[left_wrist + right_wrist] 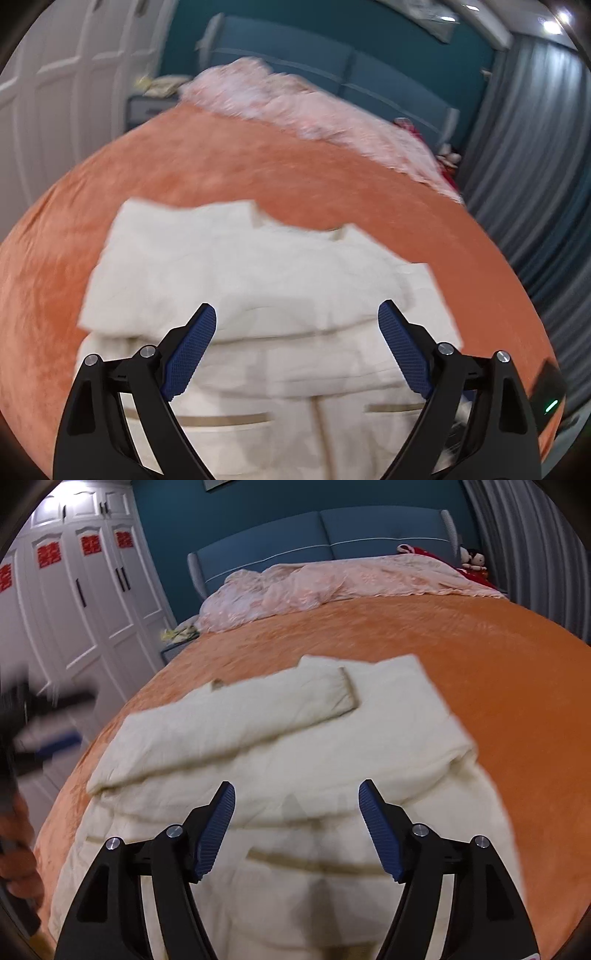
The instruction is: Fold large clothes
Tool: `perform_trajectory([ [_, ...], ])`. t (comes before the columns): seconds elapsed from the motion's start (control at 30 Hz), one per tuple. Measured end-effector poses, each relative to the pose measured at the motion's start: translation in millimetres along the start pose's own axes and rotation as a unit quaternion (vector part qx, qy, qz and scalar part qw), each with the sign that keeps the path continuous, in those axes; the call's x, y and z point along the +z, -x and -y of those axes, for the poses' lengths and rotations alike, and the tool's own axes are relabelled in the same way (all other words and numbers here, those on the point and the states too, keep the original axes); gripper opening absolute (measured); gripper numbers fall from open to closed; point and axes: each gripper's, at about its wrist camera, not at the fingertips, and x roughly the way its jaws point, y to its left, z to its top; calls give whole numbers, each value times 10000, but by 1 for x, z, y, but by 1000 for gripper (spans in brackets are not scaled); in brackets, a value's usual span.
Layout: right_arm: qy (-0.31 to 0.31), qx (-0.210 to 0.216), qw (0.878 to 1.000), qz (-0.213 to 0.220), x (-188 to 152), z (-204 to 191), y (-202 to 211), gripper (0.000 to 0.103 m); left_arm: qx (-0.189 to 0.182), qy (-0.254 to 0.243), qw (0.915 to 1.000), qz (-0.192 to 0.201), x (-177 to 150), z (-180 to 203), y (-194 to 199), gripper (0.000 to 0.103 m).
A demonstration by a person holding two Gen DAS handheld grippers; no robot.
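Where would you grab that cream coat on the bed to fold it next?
Probably the near hem of the cream coat, coming in low from the near edge of the orange bedspread. Both sleeves already lie folded across its chest, so lifting the bottom edge away toward the collar would likely halve it.

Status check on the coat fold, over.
Left gripper open, empty. Right gripper open, empty. Cream coat flat on orange bedspread, sleeves folded across. Nothing in the way.
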Motion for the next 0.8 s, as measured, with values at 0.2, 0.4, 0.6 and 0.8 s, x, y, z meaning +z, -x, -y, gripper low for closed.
perform_trajectory([
  [0.2, -689, 279, 9971, -152, 35, 15, -37, 71, 229, 1514, 9879, -250, 12, -113, -3, 87],
  [0.4, -1457, 449, 9855, -739, 47, 25, -101, 72, 8, 2643, 9627, -588, -18, -168, -12, 86],
  [0.6, -1496, 492, 9847, -742, 63, 11, -120, 41, -84, 3244, 9430, -731, -31, -188, -27, 77],
  [0.8, -888, 998, 9910, -22, 95, -14, -57, 6, 154, 3144, 9466, -690, -18, -189, -23, 30],
])
